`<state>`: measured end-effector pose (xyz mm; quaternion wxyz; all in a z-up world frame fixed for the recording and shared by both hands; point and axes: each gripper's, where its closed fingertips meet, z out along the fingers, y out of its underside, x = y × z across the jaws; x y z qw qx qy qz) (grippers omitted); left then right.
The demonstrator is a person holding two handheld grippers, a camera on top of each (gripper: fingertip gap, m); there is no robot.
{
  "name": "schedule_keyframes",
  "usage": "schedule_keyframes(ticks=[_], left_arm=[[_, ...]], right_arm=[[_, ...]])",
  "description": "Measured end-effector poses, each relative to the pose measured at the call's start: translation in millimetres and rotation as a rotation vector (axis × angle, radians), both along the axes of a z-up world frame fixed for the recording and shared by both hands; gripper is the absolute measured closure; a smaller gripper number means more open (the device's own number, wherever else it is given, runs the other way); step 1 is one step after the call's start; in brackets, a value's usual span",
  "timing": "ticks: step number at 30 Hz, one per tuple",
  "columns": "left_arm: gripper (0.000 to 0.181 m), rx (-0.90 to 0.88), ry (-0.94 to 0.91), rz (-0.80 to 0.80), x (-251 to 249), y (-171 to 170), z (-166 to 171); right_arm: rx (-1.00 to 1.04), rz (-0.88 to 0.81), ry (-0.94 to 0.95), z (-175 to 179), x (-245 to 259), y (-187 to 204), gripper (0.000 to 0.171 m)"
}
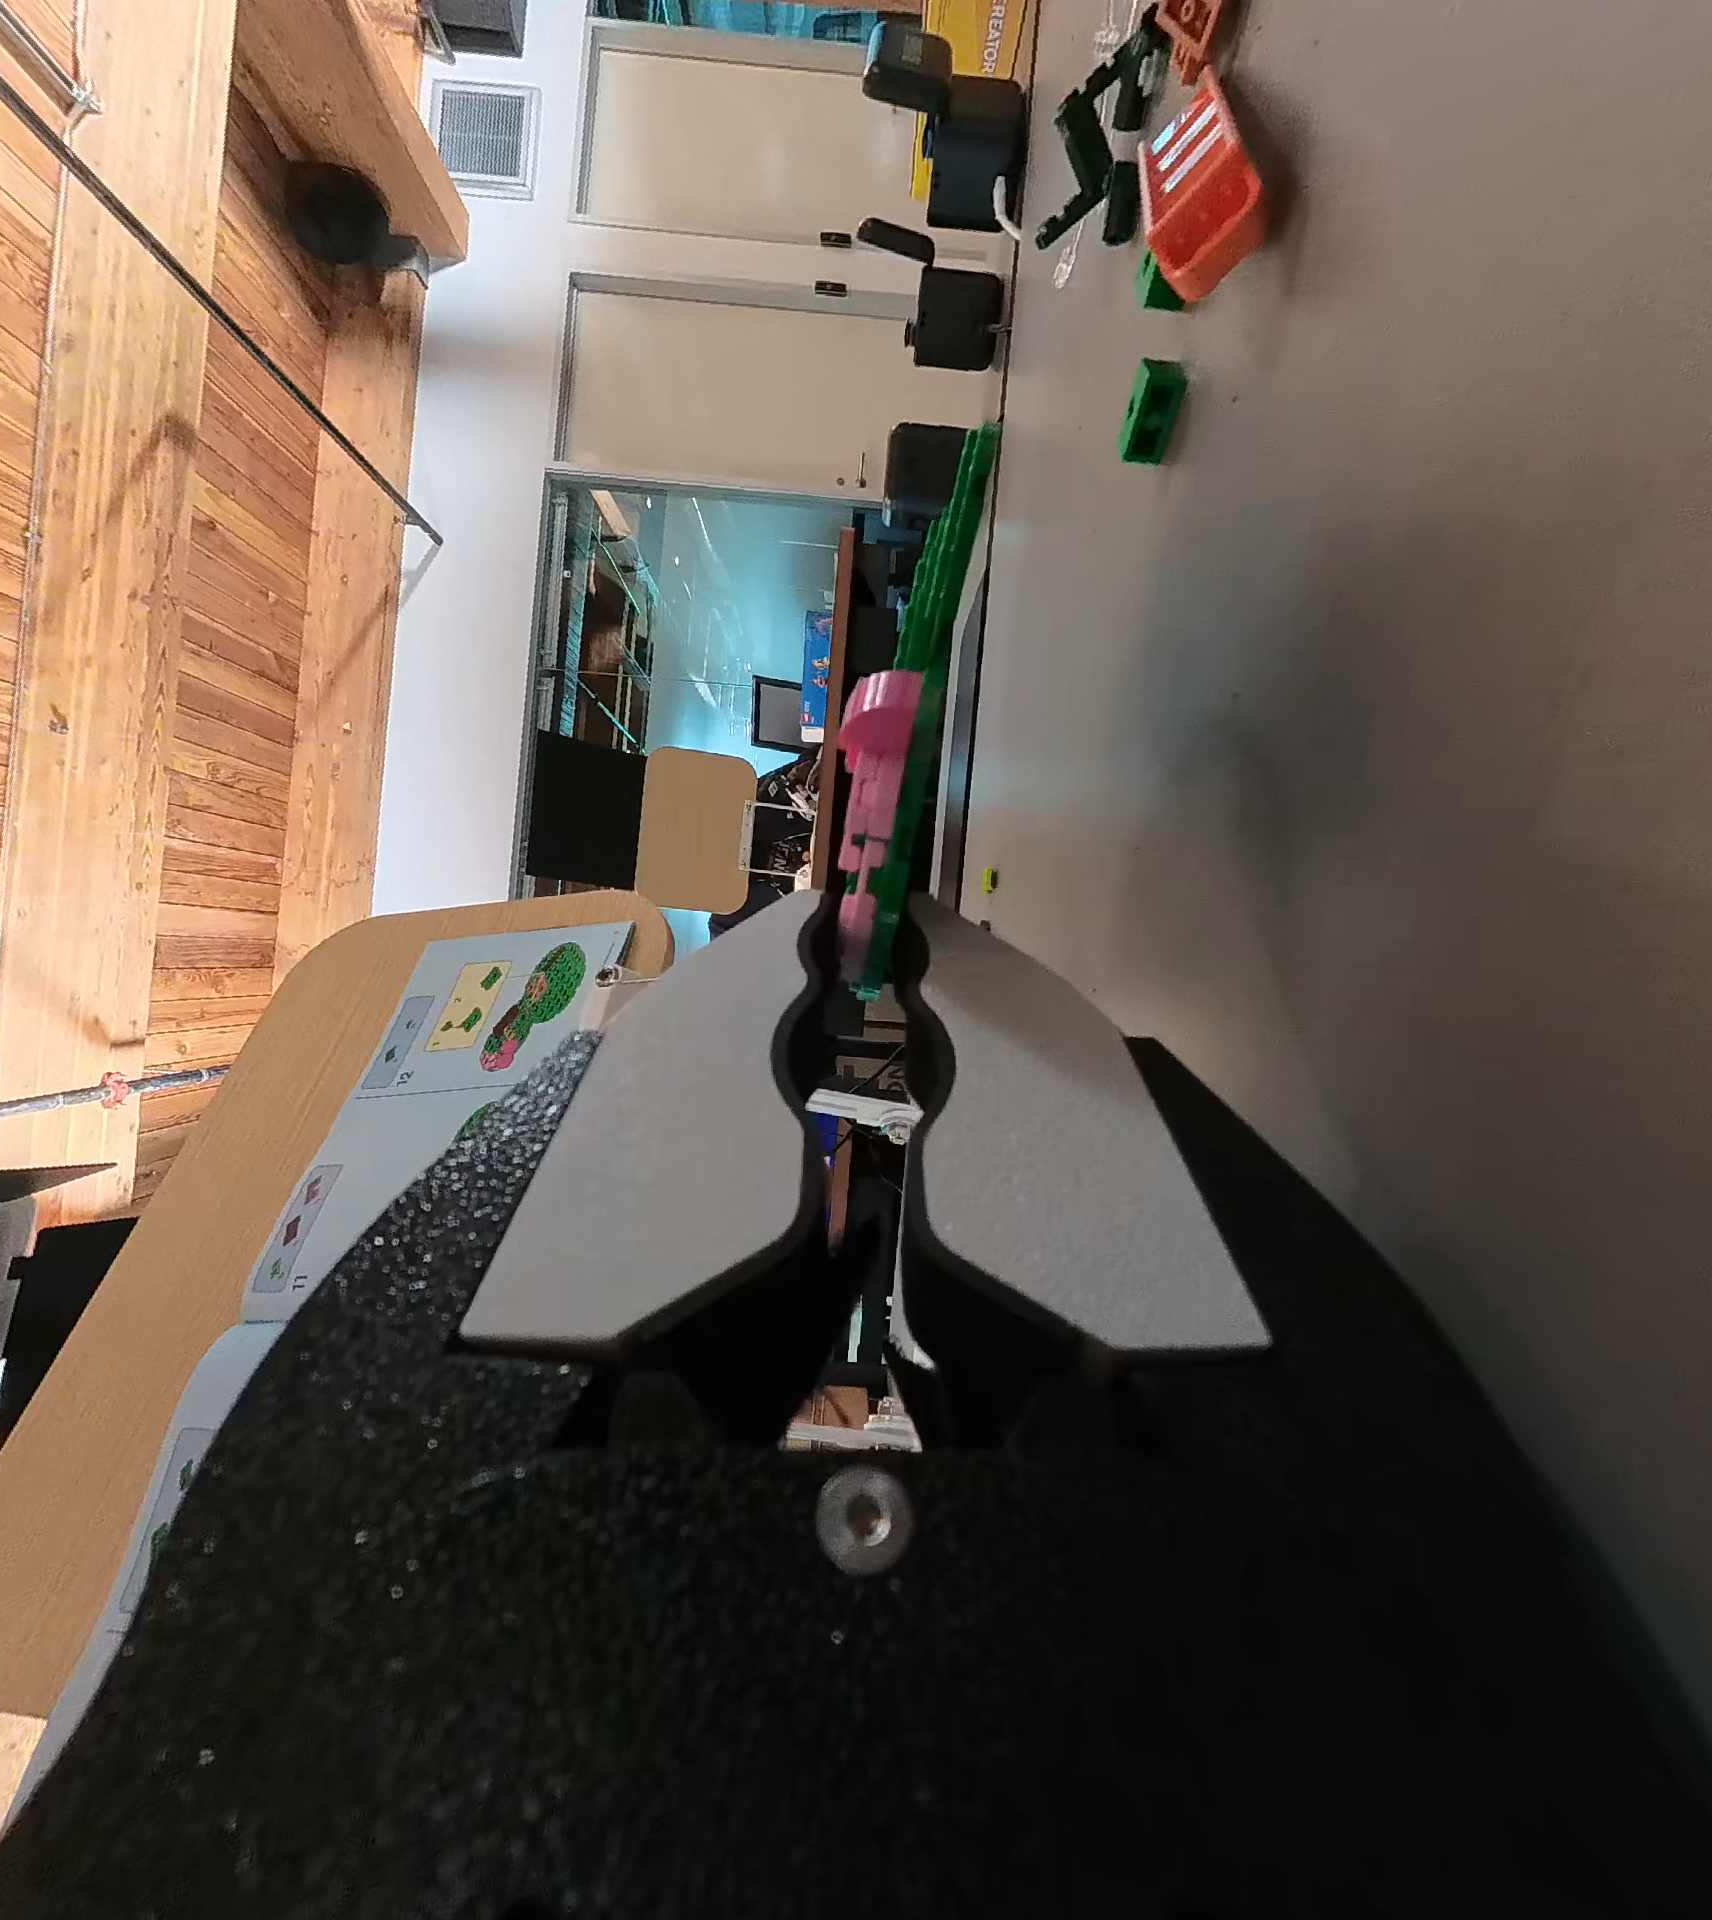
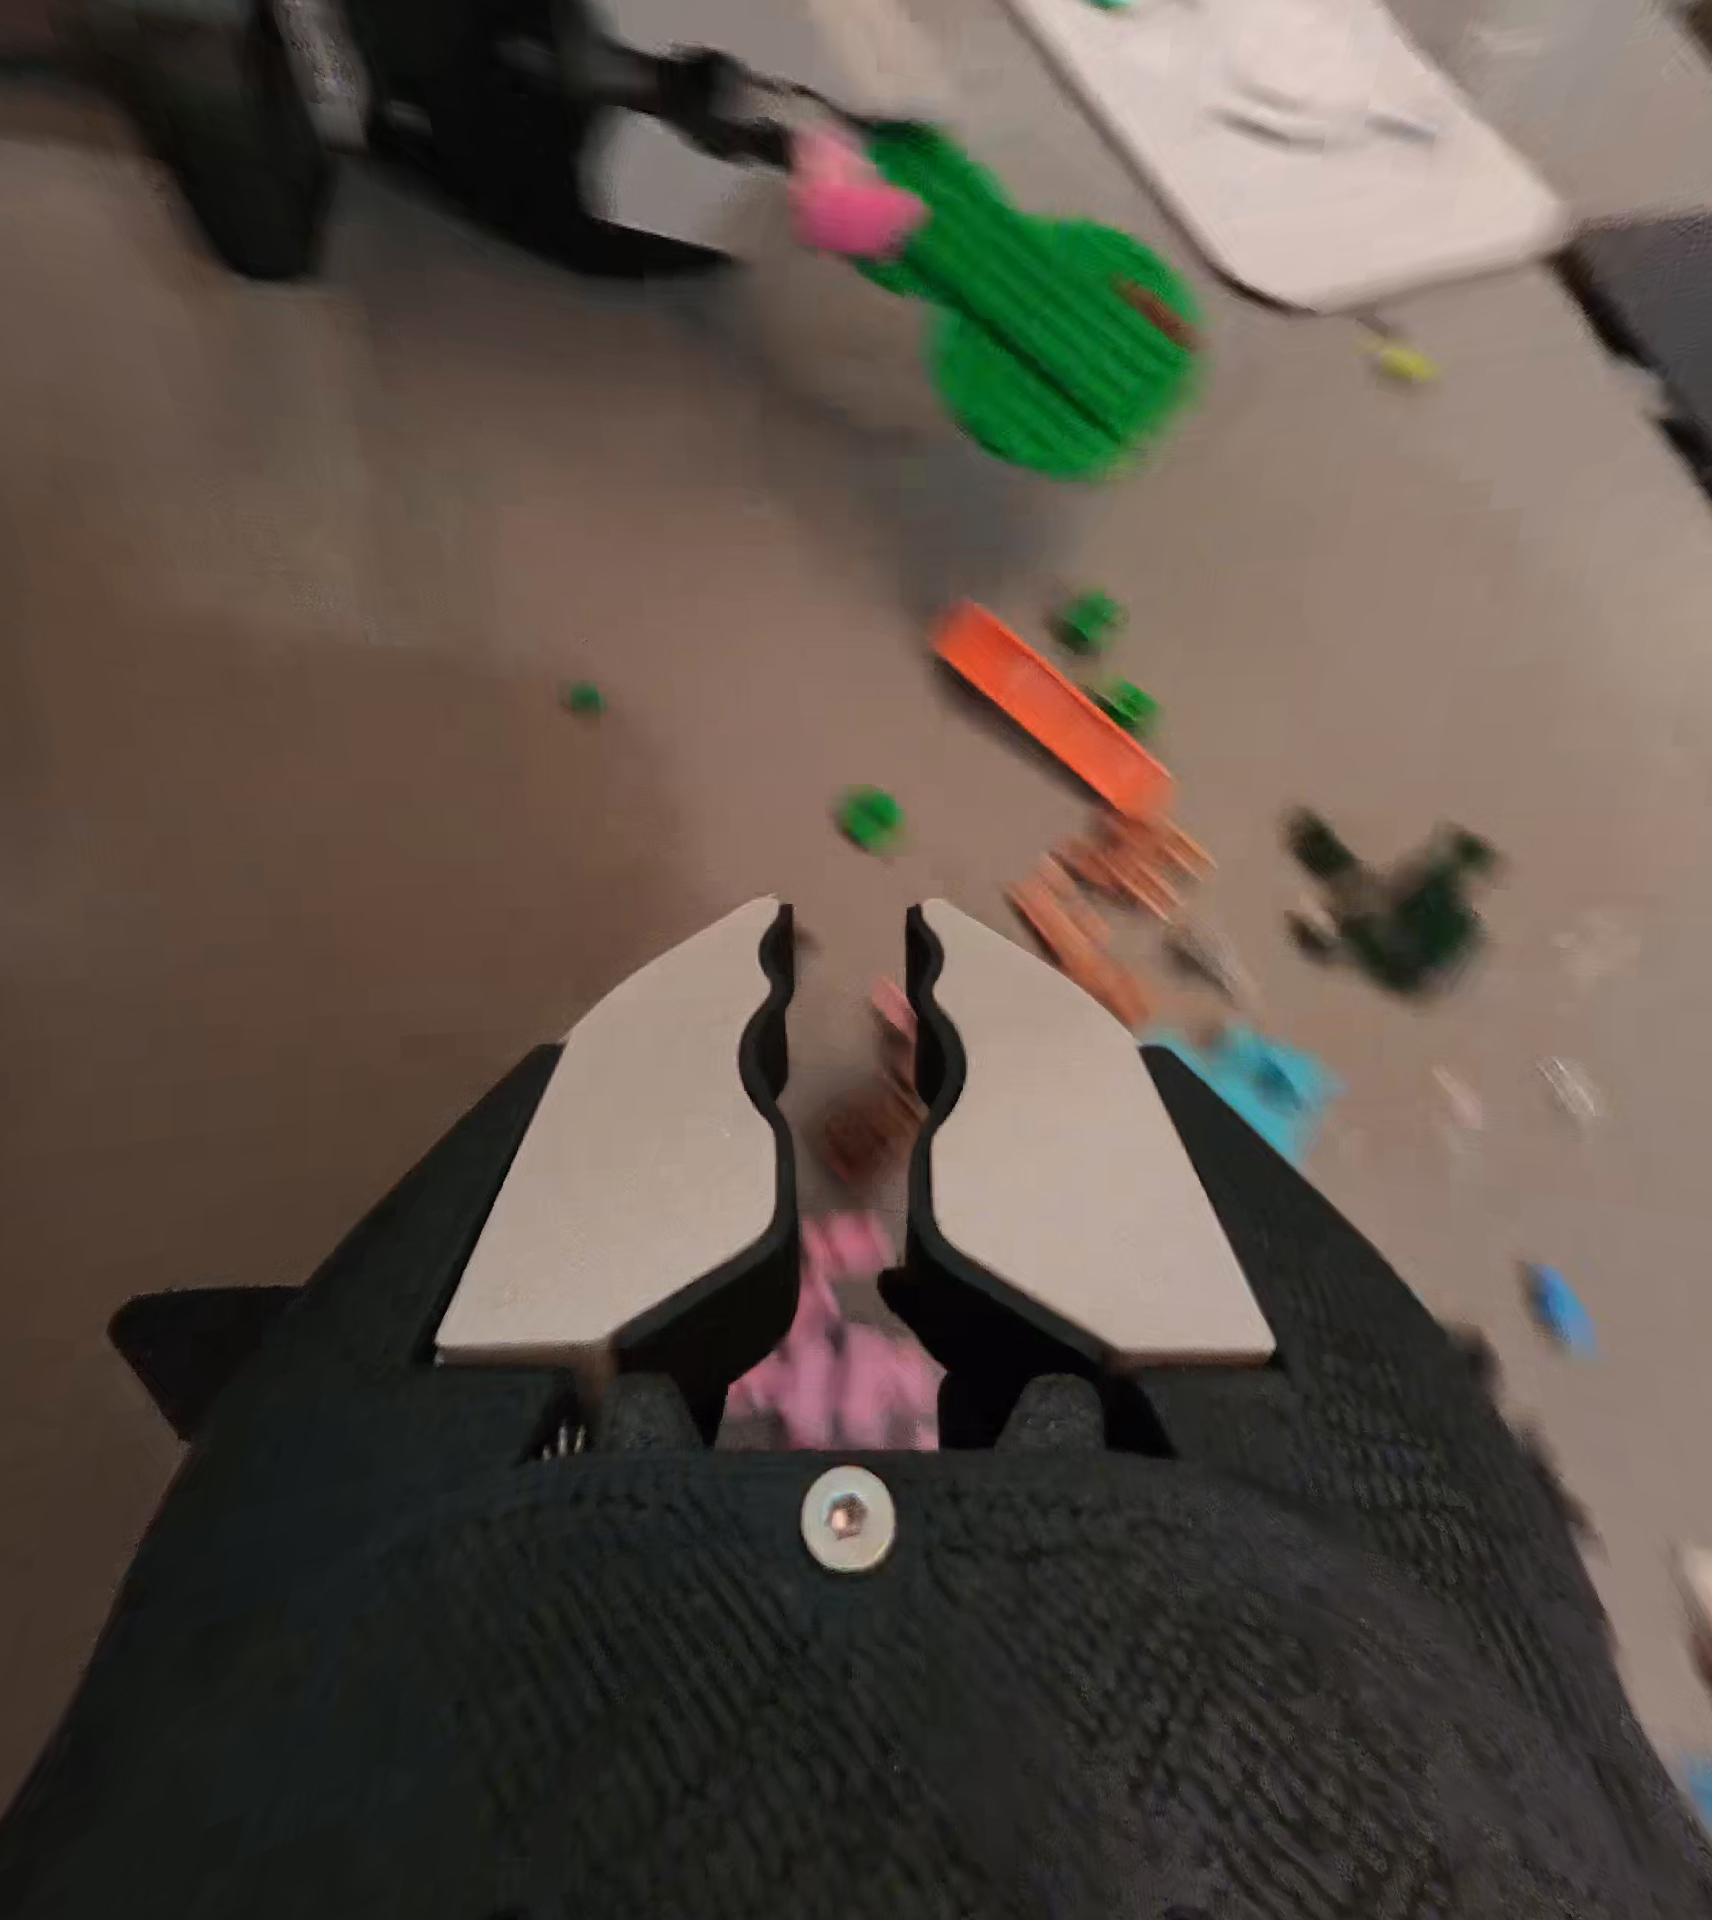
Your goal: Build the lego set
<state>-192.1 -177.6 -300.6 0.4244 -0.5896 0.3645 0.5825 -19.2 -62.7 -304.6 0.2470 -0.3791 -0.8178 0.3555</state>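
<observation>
Right now your left gripper [image 1: 867,951] has its jaws clamped on the edge of the green plate [image 1: 940,592], which carries pink bricks [image 1: 873,774] near the gripped end. Your right gripper [image 2: 844,920] hangs with jaws apart and nothing between them, well short of the plate [image 2: 1039,312]. An orange piece [image 2: 1049,717] and small green bricks [image 2: 871,817] lie on the surface [image 2: 312,675] between that gripper and the plate; this view is blurred.
</observation>
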Motion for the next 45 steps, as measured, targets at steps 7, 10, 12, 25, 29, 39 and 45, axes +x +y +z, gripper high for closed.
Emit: schedule_keyframes(ticks=[7,10,12,25,29,39,45], left_arm=[[0.172,-0.014,0.011,-0.005,1.3,2.5,-2.9],[0.172,-0.018,0.017,0.000,0.5,2.8,-3.6],[0.172,-0.020,0.018,0.002,0.1,2.7,-4.2],[0.172,-0.034,0.023,0.022,-3.6,2.6,-6.9],[0.172,-0.038,0.026,0.023,-3.6,3.1,-7.7],[0.172,-0.039,0.025,0.025,-3.9,2.7,-8.0],[0.172,-0.040,0.030,0.020,-2.7,2.6,-7.9]], right_arm=[[0.058,-0.631,-0.112,-6.3,108.7,260.5,0.157],[-0.007,-0.731,-0.206,-19.4,151.2,313.3,0.153],[0.040,-0.750,-0.255,-28.9,171.8,337.3,0.151],[0.055,-0.690,-0.417,-51.6,193.1,380.1,0.150],[0.022,-0.676,-0.456,-52.8,191.0,381.2,0.154],[0.050,-0.610,-0.495,-53.1,186.2,367.6,0.157],[0.080,-0.567,-0.528,-53.2,189.8,361.2,0.158]])
